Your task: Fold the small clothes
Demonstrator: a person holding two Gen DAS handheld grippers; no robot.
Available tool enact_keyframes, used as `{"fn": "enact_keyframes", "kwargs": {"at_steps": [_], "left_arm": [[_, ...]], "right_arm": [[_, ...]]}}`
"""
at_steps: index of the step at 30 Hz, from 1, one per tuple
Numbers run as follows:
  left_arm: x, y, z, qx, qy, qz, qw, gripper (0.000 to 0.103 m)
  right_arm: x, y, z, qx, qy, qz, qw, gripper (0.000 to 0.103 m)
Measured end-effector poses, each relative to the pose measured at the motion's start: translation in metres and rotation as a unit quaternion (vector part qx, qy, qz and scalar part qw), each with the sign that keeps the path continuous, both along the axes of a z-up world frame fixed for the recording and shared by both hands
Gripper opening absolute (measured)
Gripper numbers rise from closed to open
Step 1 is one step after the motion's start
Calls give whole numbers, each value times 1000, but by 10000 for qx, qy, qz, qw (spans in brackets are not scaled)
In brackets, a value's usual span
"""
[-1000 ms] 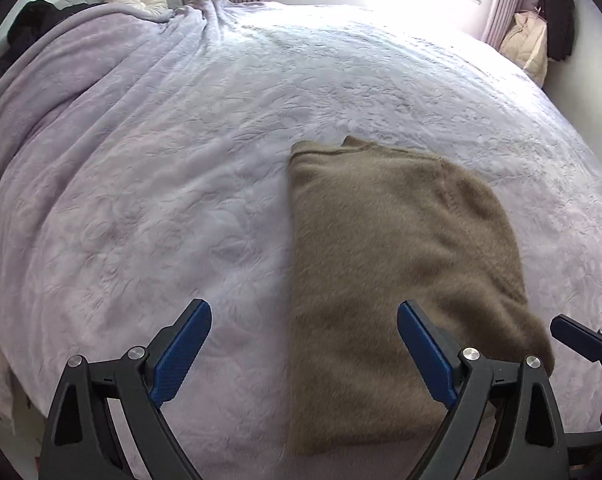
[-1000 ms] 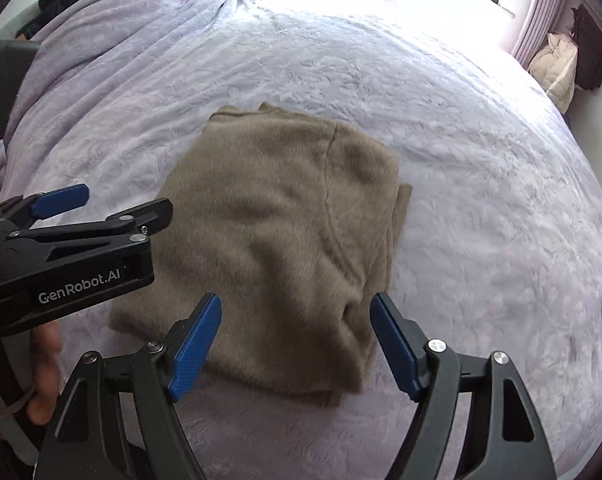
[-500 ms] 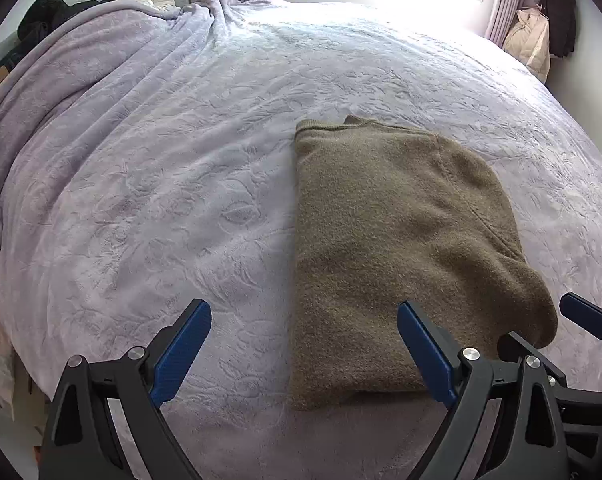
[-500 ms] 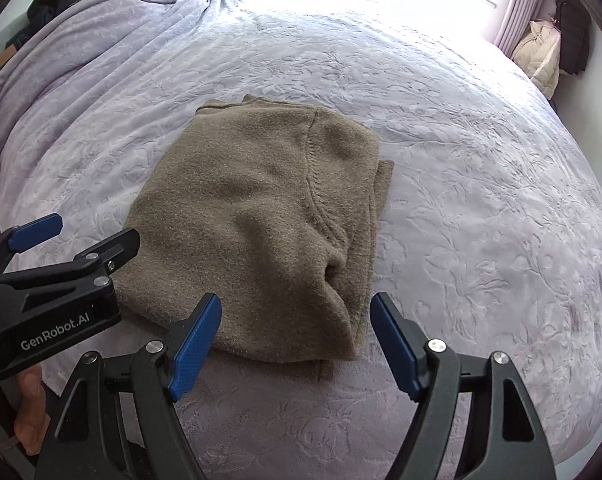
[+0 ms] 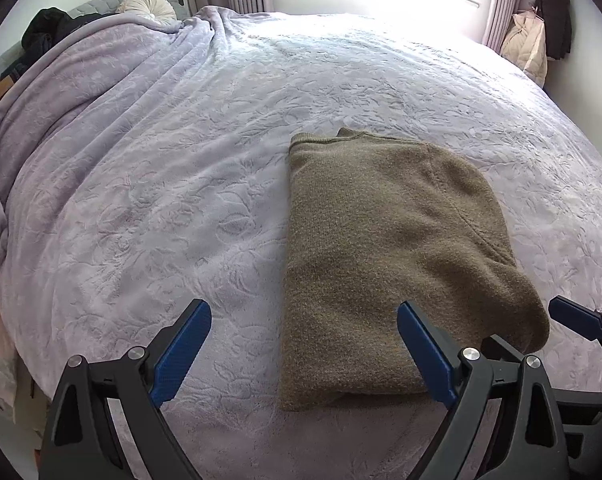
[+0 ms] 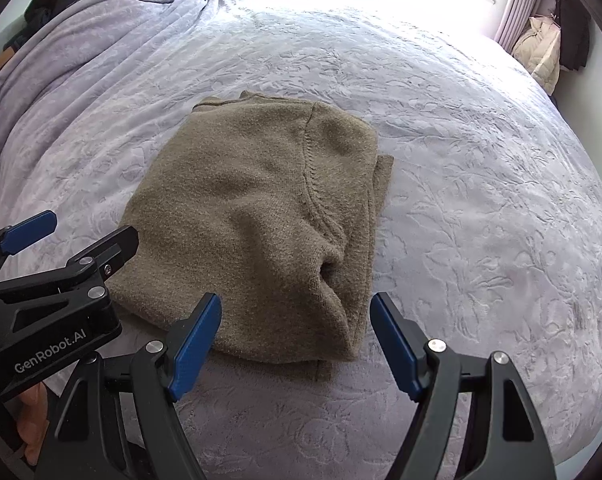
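An olive-brown knit sweater [image 5: 381,248] lies folded into a rectangle on the lilac bedspread [image 5: 149,200]; it also shows in the right wrist view [image 6: 261,216], with a sleeve seam and a bunched fold at its near right corner. My left gripper [image 5: 301,352] is open and empty, held above the near edge of the sweater. My right gripper [image 6: 297,340] is open and empty, just short of the sweater's near edge. The left gripper also shows at the left of the right wrist view [image 6: 61,248].
A round cream cushion [image 5: 147,4] and dark clothes [image 5: 45,32] lie at the head of the bed. A cream jacket [image 5: 529,44] and a dark coat [image 5: 557,12] hang at the far right by the window. The bed edge runs near the grippers.
Both grippers have drawn back and up from the sweater, so it looks smaller and farther. The sweater lies still. Both stay open.
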State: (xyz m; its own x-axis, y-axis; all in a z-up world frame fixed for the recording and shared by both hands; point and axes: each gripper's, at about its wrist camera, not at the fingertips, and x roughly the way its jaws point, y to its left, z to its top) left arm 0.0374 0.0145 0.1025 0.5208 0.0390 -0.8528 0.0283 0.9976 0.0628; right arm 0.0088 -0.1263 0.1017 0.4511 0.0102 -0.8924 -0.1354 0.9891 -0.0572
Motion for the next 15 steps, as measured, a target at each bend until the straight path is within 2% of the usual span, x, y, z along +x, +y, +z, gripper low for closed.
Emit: {"fn": "enact_keyframes", "kwargs": {"at_steps": [15], "left_arm": [[-1, 1, 2, -154, 46, 40, 9999, 95]], "right_arm": [[-2, 6, 1, -17, -13, 21, 10000, 79]]}}
